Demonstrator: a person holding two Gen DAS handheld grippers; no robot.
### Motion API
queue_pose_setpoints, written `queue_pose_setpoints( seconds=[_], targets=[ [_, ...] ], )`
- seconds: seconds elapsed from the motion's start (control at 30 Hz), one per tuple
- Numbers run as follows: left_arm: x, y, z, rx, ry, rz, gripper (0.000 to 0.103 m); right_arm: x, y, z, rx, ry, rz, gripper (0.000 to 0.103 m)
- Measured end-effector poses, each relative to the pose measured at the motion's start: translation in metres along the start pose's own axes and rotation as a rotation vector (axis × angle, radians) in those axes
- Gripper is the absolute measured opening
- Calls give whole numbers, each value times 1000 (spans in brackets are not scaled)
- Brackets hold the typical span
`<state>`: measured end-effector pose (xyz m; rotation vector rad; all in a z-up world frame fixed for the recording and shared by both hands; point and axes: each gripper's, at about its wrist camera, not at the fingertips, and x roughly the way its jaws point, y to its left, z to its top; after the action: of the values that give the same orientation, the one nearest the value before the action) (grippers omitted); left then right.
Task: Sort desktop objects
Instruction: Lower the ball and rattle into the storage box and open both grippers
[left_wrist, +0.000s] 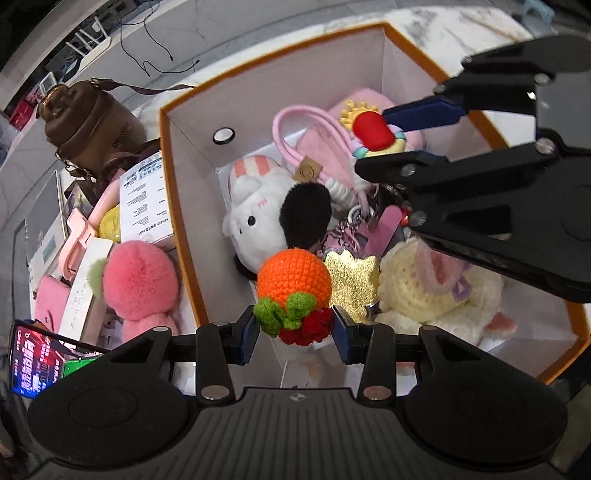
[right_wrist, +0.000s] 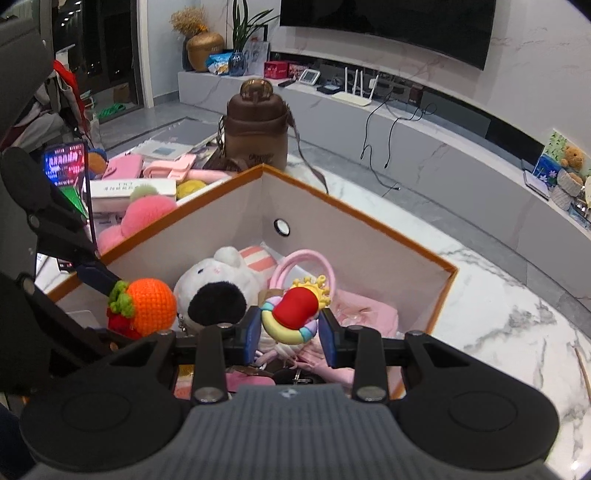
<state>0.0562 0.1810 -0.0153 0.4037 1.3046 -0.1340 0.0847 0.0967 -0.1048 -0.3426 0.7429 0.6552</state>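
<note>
Landmark: the box (left_wrist: 177, 206), orange-rimmed, pale inside, standing on the marble bench (right_wrist: 509, 314).

Left tool (left_wrist: 295, 334) over the box's near part, pads clamped on a crochet orange (left_wrist: 293, 277) with green leaves and a red piece under it. The orange hangs above the box's contents, clear of the walls.

Right tool (right_wrist: 289, 332) also over the box, nearer its far-right wall, jaws narrow and gripping a red charm (right_wrist: 295, 304) with a yellow crown and a pastel ring. The two tools are near each other but apart.

Inside the box: white plush (left_wrist: 255, 218) with a black patch, pink strap (left_wrist: 295, 122), gold star (left_wrist: 352, 277), cream knit (left_wrist: 421, 284). The floor is mostly covered; a bare strip shows along the near wall. Things under the right tool are hidden by it, and I cannot make them out.

Left of the box, crowded: pink pompom (left_wrist: 138, 280) touching the wall, papers, pink cases, a brown bottle (right_wrist: 256, 129) beyond the far corner. A lit phone (left_wrist: 35, 363) is cut off by the left tool's body.

Right of the box, the bench is open marble.
</note>
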Motion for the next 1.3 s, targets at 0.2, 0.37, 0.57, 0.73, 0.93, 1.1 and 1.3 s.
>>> queue_pose_setpoints(
  seconds=[0.2,0.37,0.57,0.73,0.93,1.1,1.3],
  targets=[
    [13,-6,1,15,33,-10,48,17,2,-3,-26,42,-13,36],
    [22,-11,-1,30,46,4,48,26,-1,-7,-29,67,-21,36],
    [22,-12,2,28,51,9,48,34,-5,-8,-30,79,-25,36],
    [21,-14,3,39,53,8,49,38,-4,-8,-31,88,-23,36],
    [19,-18,7,40,71,13,55,38,-3,-8,-32,89,-22,37],
    [17,-20,5,35,65,22,70,35,-1,-9,-49,77,-30,44],
    [13,-19,2,36,71,29,76,32,1,-10,-57,70,-26,48]
  ],
)
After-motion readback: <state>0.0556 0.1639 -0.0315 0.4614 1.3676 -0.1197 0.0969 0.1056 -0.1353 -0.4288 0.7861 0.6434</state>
